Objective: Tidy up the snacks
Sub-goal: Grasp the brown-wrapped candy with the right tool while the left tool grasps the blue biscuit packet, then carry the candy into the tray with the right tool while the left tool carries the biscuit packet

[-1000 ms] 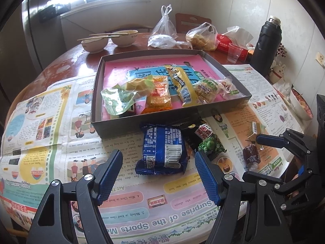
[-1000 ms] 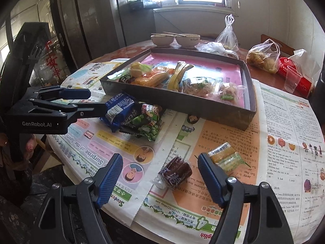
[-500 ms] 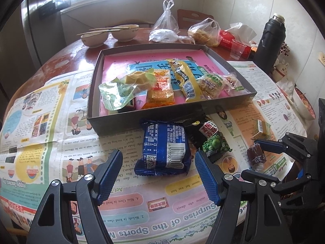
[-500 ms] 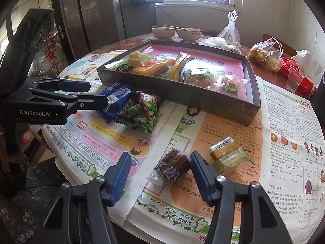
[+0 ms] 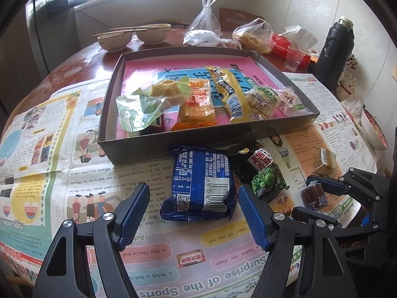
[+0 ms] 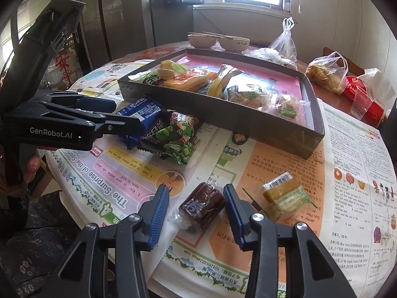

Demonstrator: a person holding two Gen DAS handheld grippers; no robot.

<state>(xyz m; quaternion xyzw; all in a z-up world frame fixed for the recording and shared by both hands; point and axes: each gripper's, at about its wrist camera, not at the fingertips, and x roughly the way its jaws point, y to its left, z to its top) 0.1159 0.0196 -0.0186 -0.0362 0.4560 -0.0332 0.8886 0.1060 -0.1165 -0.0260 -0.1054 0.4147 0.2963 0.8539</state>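
My right gripper point(image 6: 196, 202) has been closing round the brown candy point(image 6: 202, 204) without pinching it yet, my left gripper point(image 5: 193, 206) gapes over the blue pack point(image 5: 201, 183), five snacks fill the box point(image 5: 173, 146), four wait outside.

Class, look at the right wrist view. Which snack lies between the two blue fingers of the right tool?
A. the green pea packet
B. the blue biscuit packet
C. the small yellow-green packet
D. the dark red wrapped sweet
D: the dark red wrapped sweet lies on the newspaper between the right tool's fingers, which have just been closing around it.
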